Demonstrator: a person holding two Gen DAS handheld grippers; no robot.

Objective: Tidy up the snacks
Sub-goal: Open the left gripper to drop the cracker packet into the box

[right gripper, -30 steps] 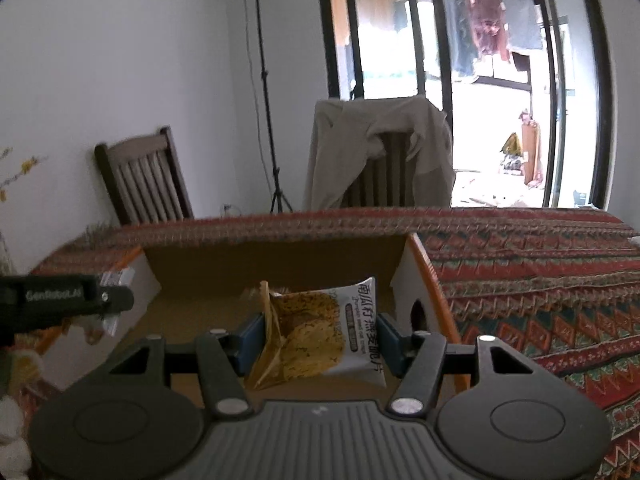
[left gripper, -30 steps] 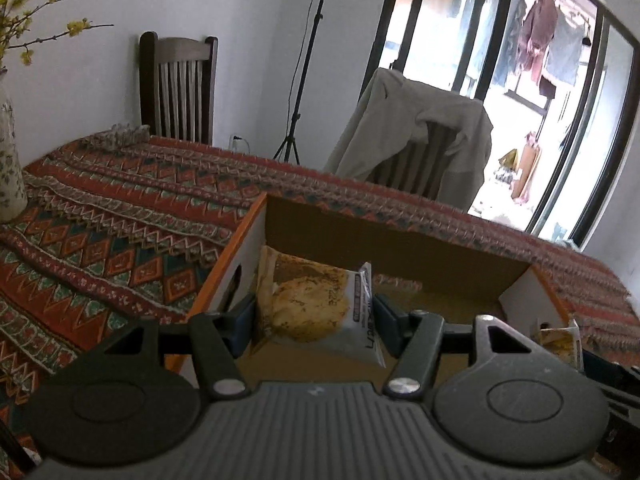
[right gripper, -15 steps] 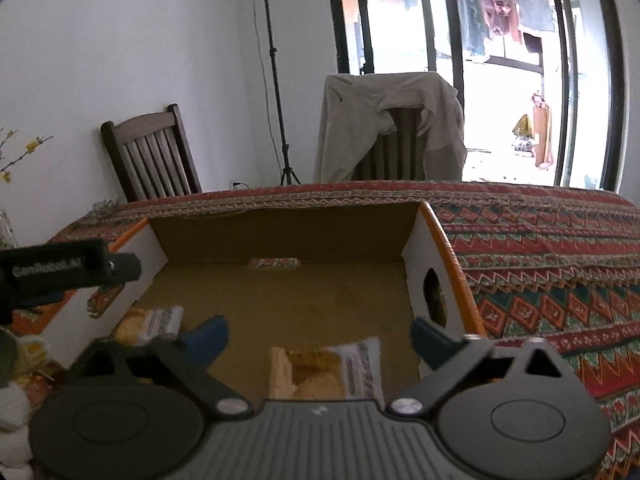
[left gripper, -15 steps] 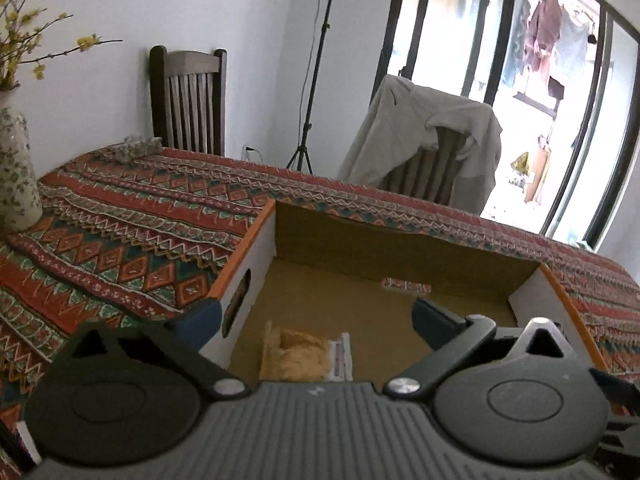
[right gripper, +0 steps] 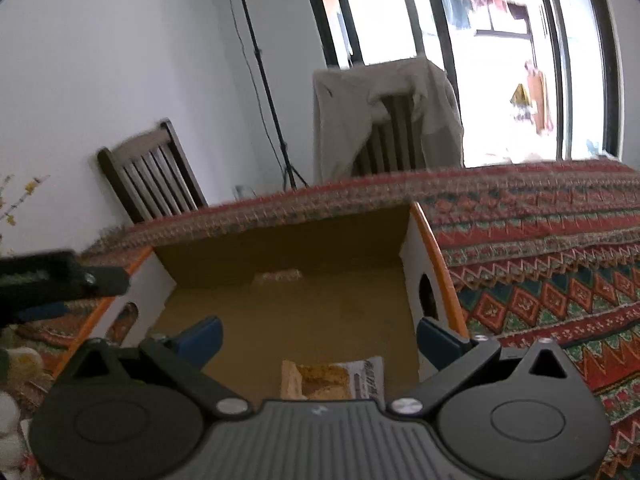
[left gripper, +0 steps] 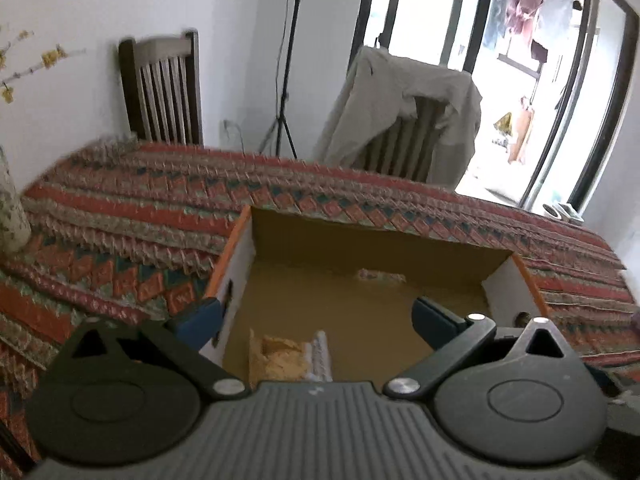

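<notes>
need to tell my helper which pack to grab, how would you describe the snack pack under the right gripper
Find the open cardboard box on the patterned tablecloth. The snack pack lies flat on the box floor near its right wall, below the open right gripper. Its right end is white with print.

The box [left gripper: 256, 264] at frame centre is showing matt brown cardboard inside, with white printed walls and orange edges. A packet [left gripper: 288, 358] low in the frame is looking like glossy plastic film. The tabletop [left gripper: 120, 216] is wearing a woven, rough-looking patterned cloth. The left tool [left gripper: 316, 320] is showing matt black ribbed plastic, blue pads and shiny metal rivets. At upper left, a chair [left gripper: 162, 92] is showing dark wood.
</notes>
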